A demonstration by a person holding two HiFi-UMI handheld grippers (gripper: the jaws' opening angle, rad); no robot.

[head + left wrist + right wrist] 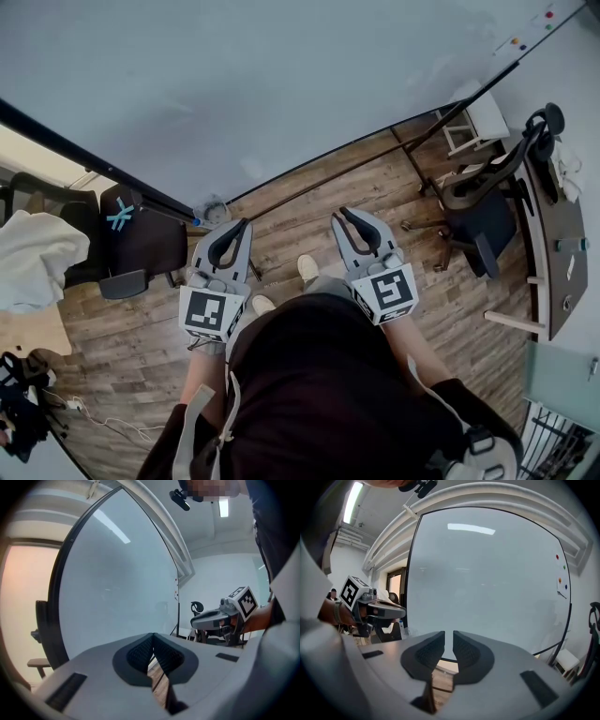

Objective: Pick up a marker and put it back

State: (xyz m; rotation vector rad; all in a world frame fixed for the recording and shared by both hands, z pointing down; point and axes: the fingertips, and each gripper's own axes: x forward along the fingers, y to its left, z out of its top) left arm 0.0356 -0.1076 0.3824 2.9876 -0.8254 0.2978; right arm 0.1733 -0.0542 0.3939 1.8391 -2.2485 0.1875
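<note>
A large whiteboard (281,84) fills the upper part of the head view and stands before both grippers (487,583). By its lower left corner sits a small blue-capped object (197,222), possibly a marker; it is too small to tell. My left gripper (241,225) is held over the floor in front of my body, shut with nothing in it, its pads touching (152,635). My right gripper (343,215) hangs beside it at the same height, shut and empty, with only a thin slit between the pads (449,633). Each gripper shows in the other's view.
A black office chair (478,216) and a curved dark desk (553,253) stand at the right. A dark chair with blue tape (141,239) and a white cloth (33,258) are at the left. Small coloured magnets (548,14) dot the board's far corner. Cables (66,408) lie on the wooden floor.
</note>
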